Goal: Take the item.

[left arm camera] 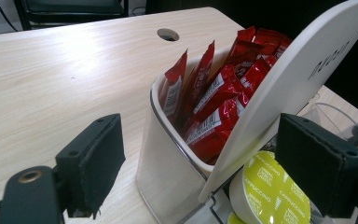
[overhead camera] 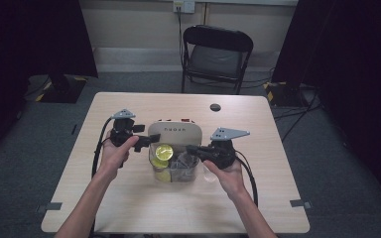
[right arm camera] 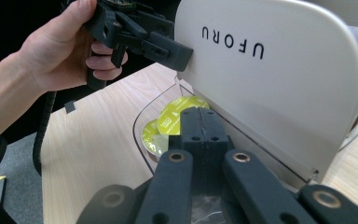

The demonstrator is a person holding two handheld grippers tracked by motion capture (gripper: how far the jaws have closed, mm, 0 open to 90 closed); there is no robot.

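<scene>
Grey carpet, a black folding chair at twelve o'clock and dark curtains at both sides ring the pale wooden table in the high view. At its middle stands a cream box with its lid raised, and a clear bin just at its six o'clock side holds a yellow capsule. The left gripper sits at the box's nine o'clock, its tip against the lid edge; the right gripper reaches in from three o'clock over the clear bin. In the left gripper view the jaws stand spread, one on either side of the box wall, with the lid slanting up toward one o'clock, red sachets packed upright inside and the capsule at five o'clock. In the right gripper view the jaws are pressed together above the capsules, nothing visible between them; the lid rises at one o'clock, and the left gripper touches its edge at eleven o'clock.
</scene>
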